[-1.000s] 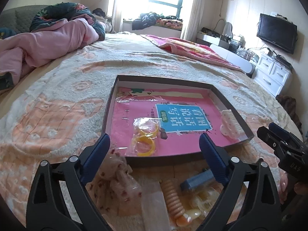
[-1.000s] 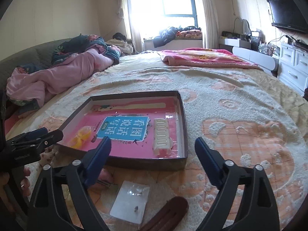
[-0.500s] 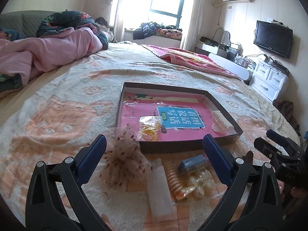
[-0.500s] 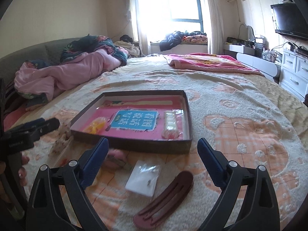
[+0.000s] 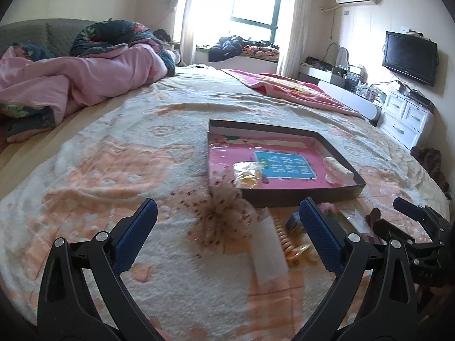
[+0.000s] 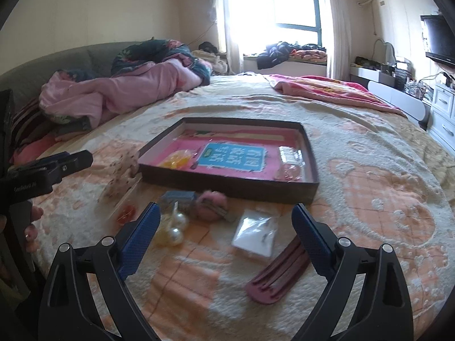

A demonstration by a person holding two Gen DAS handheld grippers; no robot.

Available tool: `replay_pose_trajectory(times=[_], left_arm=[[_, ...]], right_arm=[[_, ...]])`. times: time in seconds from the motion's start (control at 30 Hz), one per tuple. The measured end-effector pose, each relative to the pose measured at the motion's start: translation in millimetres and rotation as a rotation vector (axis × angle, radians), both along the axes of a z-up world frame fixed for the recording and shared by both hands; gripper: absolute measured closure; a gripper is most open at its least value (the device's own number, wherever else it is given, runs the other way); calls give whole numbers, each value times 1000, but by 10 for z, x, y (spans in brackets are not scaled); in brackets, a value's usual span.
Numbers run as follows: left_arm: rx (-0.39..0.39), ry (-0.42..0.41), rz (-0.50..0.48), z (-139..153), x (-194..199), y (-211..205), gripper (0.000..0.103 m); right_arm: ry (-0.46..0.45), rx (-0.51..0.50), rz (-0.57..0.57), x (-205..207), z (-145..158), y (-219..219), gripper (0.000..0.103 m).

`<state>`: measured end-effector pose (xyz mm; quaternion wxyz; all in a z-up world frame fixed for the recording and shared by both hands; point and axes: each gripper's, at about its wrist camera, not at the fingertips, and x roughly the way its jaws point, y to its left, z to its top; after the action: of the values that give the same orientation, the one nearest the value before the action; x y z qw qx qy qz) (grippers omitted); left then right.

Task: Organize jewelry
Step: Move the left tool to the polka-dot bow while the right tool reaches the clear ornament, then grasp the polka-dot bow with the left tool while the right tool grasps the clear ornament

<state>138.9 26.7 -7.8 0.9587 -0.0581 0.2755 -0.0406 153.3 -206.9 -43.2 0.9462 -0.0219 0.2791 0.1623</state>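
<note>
With both the left gripper [image 5: 227, 227] and the right gripper [image 6: 226, 231] spread wide and empty, the slippery pearl beads [image 6: 175, 228] could be pushed into the fluffy blanket [image 6: 384, 199] rather than gripped.

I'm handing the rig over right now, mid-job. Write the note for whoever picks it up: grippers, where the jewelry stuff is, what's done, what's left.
Left gripper: open, empty, above the blanket.
Right gripper: open, empty, above the loose pile.
Box tray: holds a bagged yellow item and a clear comb-like clip.
Left on the blanket in front of the tray: pearl piece, pink fluffy clip, small blue box, white earring bag, dark red hair clip, spotted mesh bow.
Nothing is gripped; these loose pieces remain to be moved into the tray.
</note>
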Motion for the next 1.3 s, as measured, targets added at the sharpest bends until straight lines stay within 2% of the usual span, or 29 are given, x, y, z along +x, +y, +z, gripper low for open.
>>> replay_pose_trajectory(times=[0.4, 0.53, 0.93, 1.0, 1.13, 1.3], left_arm=[[34, 53, 61, -291, 2, 284, 11], [12, 79, 66, -396, 68, 375, 11], [-71, 133, 24, -580, 355, 437, 12], [-78, 142, 8, -593, 395, 415, 17], [-102, 172, -22, -642, 492, 372, 22], [-159, 229, -60, -726, 667, 352, 35]], right_arm=[[47, -41, 83, -65, -173, 320, 12], [70, -42, 105, -39, -254, 404, 13], [159, -74, 128, 244, -500, 668, 56], [166, -85, 128, 275, -528, 704, 66], [162, -84, 132, 299, -543, 730, 67], [158, -50, 128, 289, -525, 648, 69]])
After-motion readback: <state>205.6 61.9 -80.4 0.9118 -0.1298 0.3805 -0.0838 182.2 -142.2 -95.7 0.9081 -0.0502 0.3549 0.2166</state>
